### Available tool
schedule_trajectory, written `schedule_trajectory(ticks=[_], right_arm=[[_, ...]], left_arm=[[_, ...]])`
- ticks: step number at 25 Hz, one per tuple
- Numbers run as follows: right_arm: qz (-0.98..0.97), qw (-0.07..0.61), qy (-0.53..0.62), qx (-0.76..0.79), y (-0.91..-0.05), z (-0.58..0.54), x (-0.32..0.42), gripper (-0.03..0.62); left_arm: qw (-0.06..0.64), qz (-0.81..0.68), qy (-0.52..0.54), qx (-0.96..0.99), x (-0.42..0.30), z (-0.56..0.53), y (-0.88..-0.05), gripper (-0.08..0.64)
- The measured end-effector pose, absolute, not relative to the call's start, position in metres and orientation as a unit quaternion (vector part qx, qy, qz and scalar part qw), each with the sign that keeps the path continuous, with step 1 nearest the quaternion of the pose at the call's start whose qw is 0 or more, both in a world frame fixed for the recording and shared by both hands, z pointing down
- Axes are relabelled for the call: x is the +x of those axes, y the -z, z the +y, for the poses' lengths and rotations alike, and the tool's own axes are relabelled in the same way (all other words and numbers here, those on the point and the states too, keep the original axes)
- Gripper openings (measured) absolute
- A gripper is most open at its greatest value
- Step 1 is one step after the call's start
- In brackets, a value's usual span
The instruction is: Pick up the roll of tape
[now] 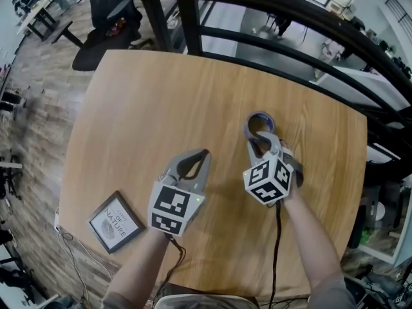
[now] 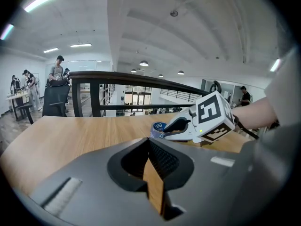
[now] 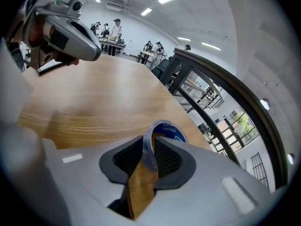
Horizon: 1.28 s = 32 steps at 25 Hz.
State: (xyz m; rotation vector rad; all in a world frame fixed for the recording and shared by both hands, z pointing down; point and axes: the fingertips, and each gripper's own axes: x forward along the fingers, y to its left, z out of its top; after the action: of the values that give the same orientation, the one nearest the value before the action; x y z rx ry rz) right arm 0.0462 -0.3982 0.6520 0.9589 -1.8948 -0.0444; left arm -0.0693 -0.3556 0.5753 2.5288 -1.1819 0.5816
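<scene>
Roll of tape (image 3: 165,132): lies flat on the table (image 1: 161,95), in its right half | right gripper (image 3: 149,147): I see it clenched on the roll's near wall, one jaw inside the ring, one outside | left gripper (image 2: 149,142): jaws closed together, nothing between, over the table's middle | framed card (image 1: 116,222): on the table's near left corner.
</scene>
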Motion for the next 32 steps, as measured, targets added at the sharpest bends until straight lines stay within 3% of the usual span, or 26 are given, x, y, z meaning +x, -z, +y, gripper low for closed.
schedule_trajectory(ticks=[10,25,32], right_arm=[[-0.801,0.467,-0.072,0.368,-0.643,-0.357,0.039,0.055],[-0.853,0.244,-0.085,0.453,-0.438,-0.301,0.032,0.055],[-0.856,0.170,-0.060,0.485,-0.343,-0.254,0.045,0.055]], left_arm=[[0.143,-0.406,-0.203,0.879,-0.071,-0.347,-0.564,0.002],[0.075,-0.425,-0.160,0.888,-0.080,-0.313,-0.437,0.002],[-0.011,-0.416,-0.154,0.896,-0.074,-0.277,-0.350,0.002]])
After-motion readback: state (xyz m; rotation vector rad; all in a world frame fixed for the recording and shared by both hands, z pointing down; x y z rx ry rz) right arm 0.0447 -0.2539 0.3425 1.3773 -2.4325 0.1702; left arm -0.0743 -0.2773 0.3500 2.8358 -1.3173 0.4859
